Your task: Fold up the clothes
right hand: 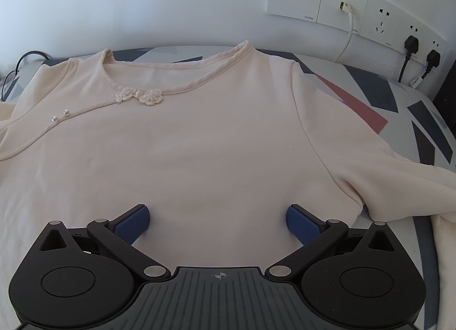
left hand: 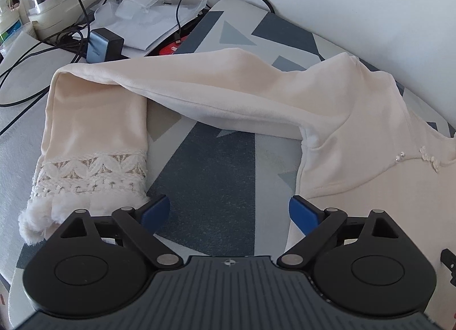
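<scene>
1. Cream long-sleeved top [right hand: 216, 142] lies face up and mostly flat on a cloth with a grey, white and red geometric print [left hand: 205, 170]; whether a tabletop or a bed is under that cloth, cannot tell.
2. Left sleeve [left hand: 199, 93] runs out sideways from the shoulder, then bends back at the elbow, so the lace cuff [left hand: 91, 176] with its fluffy trim points toward the camera.
3. Left hand-held gripper [left hand: 229, 213]: jaws wide apart, nothing between them, poised over bare cloth between the cuff and the body's side edge.
4. Right hand-held gripper [right hand: 218, 221]: jaws wide apart, nothing pinched, hovering over the middle of the chest; contact with the fabric not clear.
5. Handling, judged: thin soft knit, light, limp, will sag and drag; not slippery on the cloth. Lace cuff and the flower knot [right hand: 139, 96] and beads [right hand: 59, 115] at the neckline look snag-prone, so avoid pinching there.
6. Where to grab, judged: plain sleeve fabric just above the lace or at the elbow bend for the left side; shoulder seam or side seam for the body fold. A pinch needs a raised edge, as flat chest fabric gives little to bite.
7. Hidden: hem and lower body sit under the grippers, out of view. Right sleeve [right hand: 399, 184] is cut off at the frame edge, cuff unseen.
8. Clutter at far left, cables [left hand: 42, 53], charger [left hand: 105, 45], papers [left hand: 148, 25], is close to the sleeve's bend.
</scene>
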The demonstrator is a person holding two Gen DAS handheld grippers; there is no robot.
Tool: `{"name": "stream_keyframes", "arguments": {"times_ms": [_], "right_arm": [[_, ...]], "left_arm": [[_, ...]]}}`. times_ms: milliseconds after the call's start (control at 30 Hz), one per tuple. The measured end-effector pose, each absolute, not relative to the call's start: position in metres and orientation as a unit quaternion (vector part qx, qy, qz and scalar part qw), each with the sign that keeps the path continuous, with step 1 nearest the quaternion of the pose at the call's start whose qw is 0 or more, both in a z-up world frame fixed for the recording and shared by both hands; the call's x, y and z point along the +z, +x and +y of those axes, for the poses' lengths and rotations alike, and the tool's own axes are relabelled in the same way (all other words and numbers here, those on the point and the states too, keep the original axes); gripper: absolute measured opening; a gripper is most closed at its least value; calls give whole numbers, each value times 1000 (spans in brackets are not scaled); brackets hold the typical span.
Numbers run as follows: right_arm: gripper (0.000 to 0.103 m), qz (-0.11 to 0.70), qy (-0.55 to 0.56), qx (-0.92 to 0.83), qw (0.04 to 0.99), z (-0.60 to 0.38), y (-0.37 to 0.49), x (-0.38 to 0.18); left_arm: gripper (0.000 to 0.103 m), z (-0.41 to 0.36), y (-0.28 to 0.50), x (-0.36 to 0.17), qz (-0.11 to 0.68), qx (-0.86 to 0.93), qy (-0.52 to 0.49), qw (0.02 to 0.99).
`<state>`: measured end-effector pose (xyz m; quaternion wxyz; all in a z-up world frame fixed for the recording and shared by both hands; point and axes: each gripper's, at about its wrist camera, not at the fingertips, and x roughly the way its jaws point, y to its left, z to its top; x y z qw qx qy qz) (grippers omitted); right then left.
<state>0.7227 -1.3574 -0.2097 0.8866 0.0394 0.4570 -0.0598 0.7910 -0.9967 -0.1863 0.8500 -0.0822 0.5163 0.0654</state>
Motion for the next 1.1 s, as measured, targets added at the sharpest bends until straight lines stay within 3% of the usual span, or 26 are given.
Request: {"name": "stream_keyframes", "arguments": {"times_ms": [500,867,1100], "right_arm": [[102,461,39,-59,885,-1358,725,-208],[102,470,39,-60,880,-1358,728,-208],[102,472,41,-63,879,-1357,729,-208]], "left_arm": [[94,-960,769,-177,496,93,-106,857],[94,-868,765,-162,439,154,-254,848],[95,-844,819,-168,418,174,-321,832]]}}
